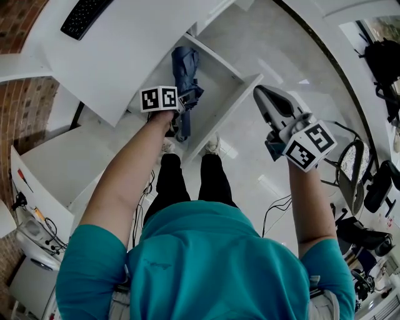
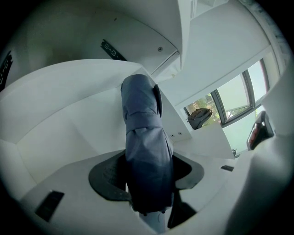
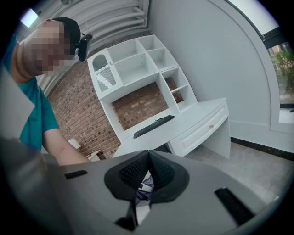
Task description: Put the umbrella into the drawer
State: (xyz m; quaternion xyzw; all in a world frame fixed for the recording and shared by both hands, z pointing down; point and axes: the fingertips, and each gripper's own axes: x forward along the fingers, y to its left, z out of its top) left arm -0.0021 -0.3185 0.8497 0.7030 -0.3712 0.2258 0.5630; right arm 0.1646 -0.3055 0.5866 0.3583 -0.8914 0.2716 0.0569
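Umbrella (image 1: 185, 81), folded + strapped, sits clamped at its near end in left gripper (image 2: 147, 176), tip down inside open drawer (image 1: 219, 78); prob. light, soft fabric over stiff core, so grip mid-bundle; right gripper (image 3: 148, 172), right of drawer, jaws together, empty.

umbrella (image 2: 146, 147): plain dusty slate blue. drawer (image 1: 217, 84), desk (image 1: 119, 62) and shelf unit (image 3: 133, 64): white. keyboard (image 1: 84, 15): black. wall (image 3: 87, 114): red-brown brick pattern with pale joints. left gripper (image 2: 148, 176) and right gripper (image 3: 148, 173): pale grey shells, dark grey ribbed pads. left cube (image 1: 159, 98) and right cube (image 1: 311, 145): black square markers on white. shirt (image 1: 212, 262): teal. trousers (image 1: 187, 181): black.
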